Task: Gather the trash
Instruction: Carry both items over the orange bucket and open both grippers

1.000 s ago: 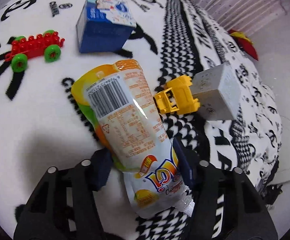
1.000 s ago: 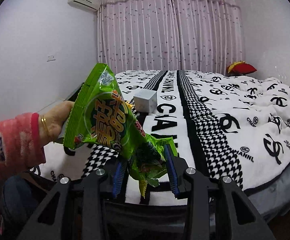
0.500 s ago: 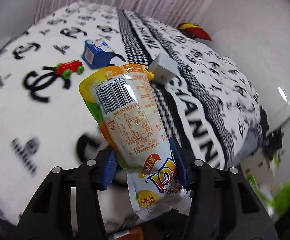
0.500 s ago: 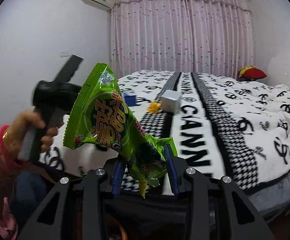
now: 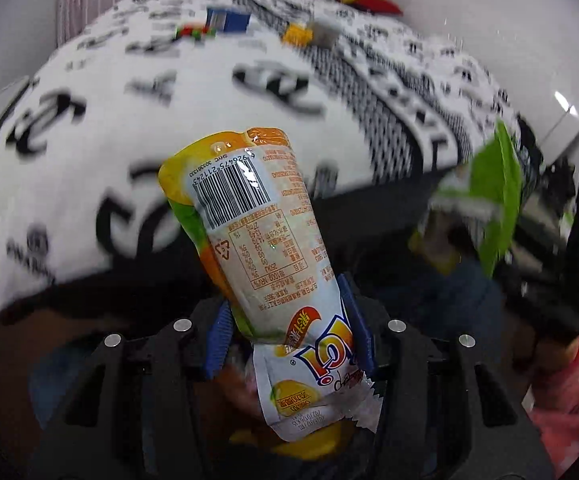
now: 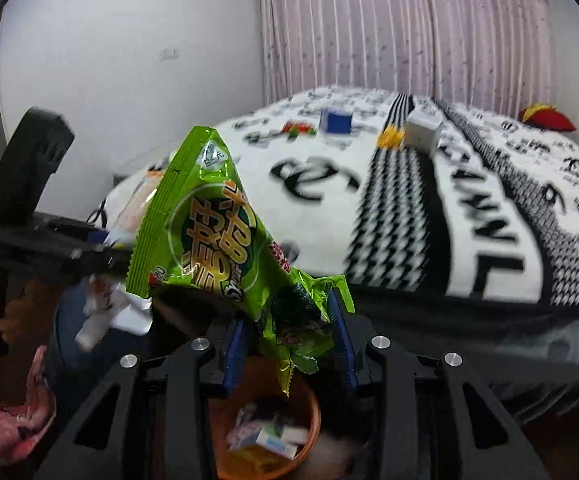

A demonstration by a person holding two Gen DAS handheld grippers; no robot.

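Item one: orange-and-white drink pouch [image 5: 257, 240], barcode side up, pinched at its lower part between the blue pads of the left gripper [image 5: 289, 336]; jaws clamped on it, the pouch standing up and away from the fingers, held off the edge of the bed.

Item two: green snack bag [image 6: 209, 240], crumpled at its lower end where the right gripper [image 6: 289, 340] grasps it; jaws clenched on the bag, the printed body fanning up and to the left. The same bag shows as a green flap [image 5: 497, 196] at the right of the left wrist view.

Item three: orange bin [image 6: 309, 412], directly below the right gripper, already holding small cartons and wrappers.

Surroundings: bed with black-and-white logo blanket [image 6: 469, 216]. On it, well apart from both grippers: blue carton [image 6: 335, 121], red and green toy car [image 6: 298, 129], yellow toy piece [image 6: 390, 136] just beside a grey cube [image 6: 423, 133]. Red and yellow cushion [image 6: 547, 119] at the far side. Pink striped curtain [image 6: 409, 28] behind. Pink sleeve [image 5: 569, 396] at the right edge.
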